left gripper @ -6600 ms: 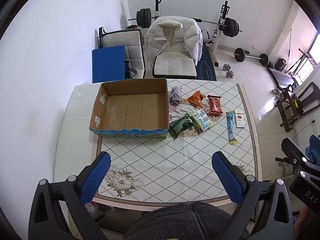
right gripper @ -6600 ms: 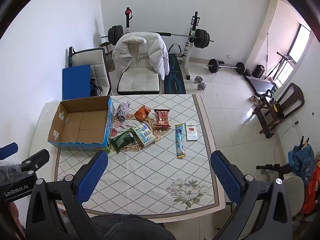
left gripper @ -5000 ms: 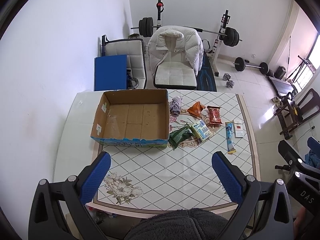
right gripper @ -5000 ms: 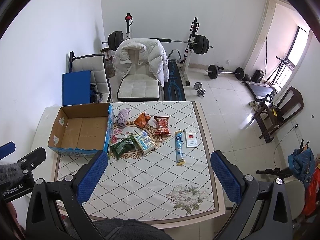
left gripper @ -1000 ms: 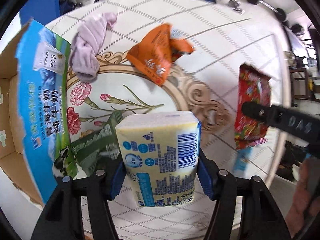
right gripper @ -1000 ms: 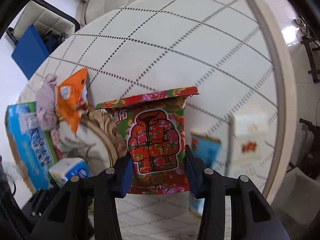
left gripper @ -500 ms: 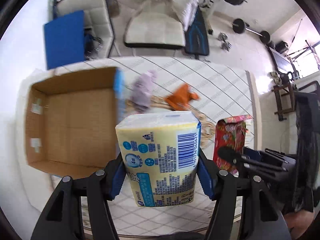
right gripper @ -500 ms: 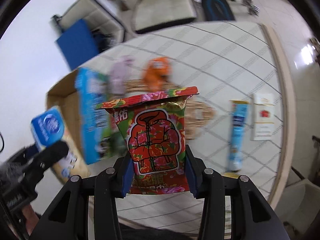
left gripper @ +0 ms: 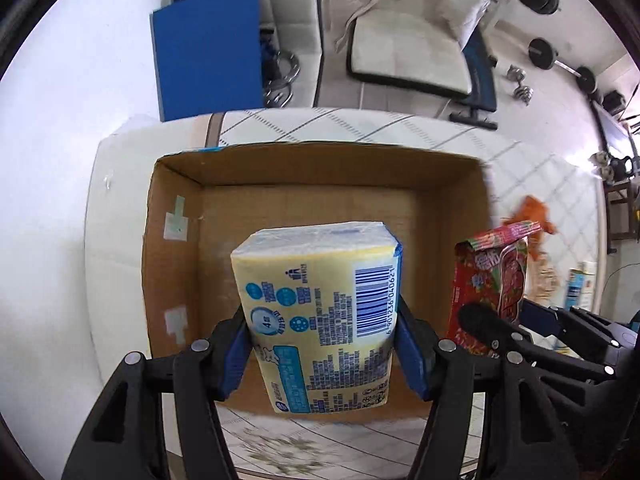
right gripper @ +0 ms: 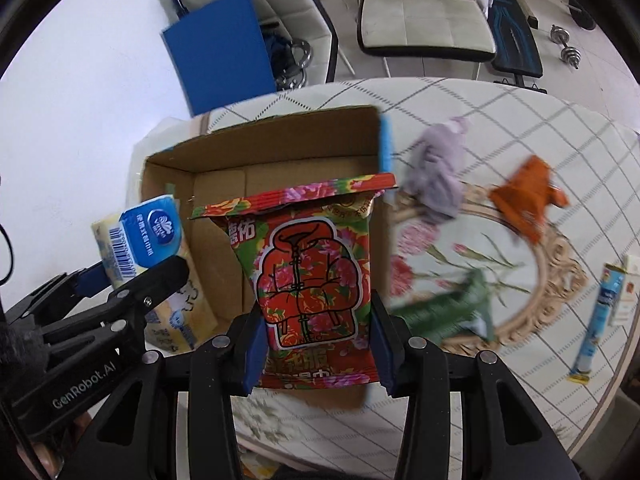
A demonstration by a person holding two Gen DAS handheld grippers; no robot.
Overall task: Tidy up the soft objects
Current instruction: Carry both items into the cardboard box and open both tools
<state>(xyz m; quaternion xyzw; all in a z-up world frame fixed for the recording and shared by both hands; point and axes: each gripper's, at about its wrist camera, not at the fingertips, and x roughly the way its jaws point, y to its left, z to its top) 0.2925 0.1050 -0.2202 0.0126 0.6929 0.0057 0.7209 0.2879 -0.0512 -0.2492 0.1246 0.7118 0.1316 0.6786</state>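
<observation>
Your left claw (left gripper: 322,350) pinches the upright tissues (left gripper: 318,312) above the box (left gripper: 316,184); your right claw (right gripper: 316,336), at 3 o'clock, pinches the upright packet (right gripper: 308,272).

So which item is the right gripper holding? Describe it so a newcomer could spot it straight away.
Start at the cardboard box on the patterned table. In front of its right half, the right gripper pinches a red floral packet. Unlike the pale yellow tissue pack in the left gripper, it bears a drawn padded jacket.

The left claw (right gripper: 100,280) housing reads "GenRobot.AI"; the tissue pack (left gripper: 320,312) barcode reads 6901236040621.
</observation>
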